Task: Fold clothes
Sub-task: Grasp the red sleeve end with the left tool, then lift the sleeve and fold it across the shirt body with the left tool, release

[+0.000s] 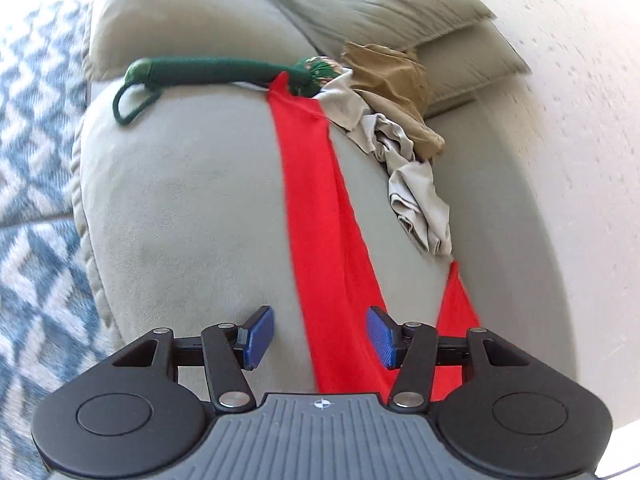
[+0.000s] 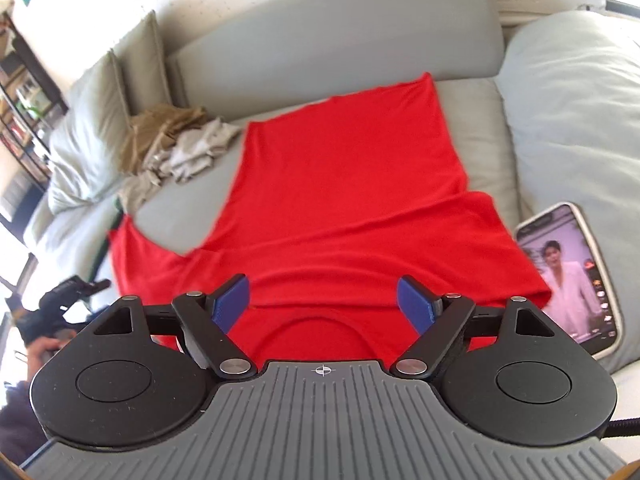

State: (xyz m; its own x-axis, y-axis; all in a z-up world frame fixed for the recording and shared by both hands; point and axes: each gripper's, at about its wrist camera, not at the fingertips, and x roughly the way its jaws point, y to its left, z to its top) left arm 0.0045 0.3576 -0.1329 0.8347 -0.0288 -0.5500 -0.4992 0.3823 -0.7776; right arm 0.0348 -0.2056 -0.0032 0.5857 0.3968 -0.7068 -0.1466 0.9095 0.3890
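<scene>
A red T-shirt (image 2: 344, 184) lies spread flat on the grey sofa seat (image 2: 476, 120), its neckline near me and its hem toward the backrest. My right gripper (image 2: 325, 305) is open and empty, just above the shirt's collar end. In the left wrist view the same shirt's sleeve (image 1: 320, 208) runs as a long red strip across the seat (image 1: 192, 200). My left gripper (image 1: 320, 336) is open and empty, with the red cloth passing under its right finger (image 1: 382, 338).
A crumpled pile of beige (image 2: 188, 152) and tan (image 2: 160, 128) clothes lies at the seat's back left, also in the left wrist view (image 1: 404, 168). A green rope toy (image 1: 208, 72) lies beyond. A phone (image 2: 576, 276) rests at right. Cushions (image 2: 92, 120) stand left.
</scene>
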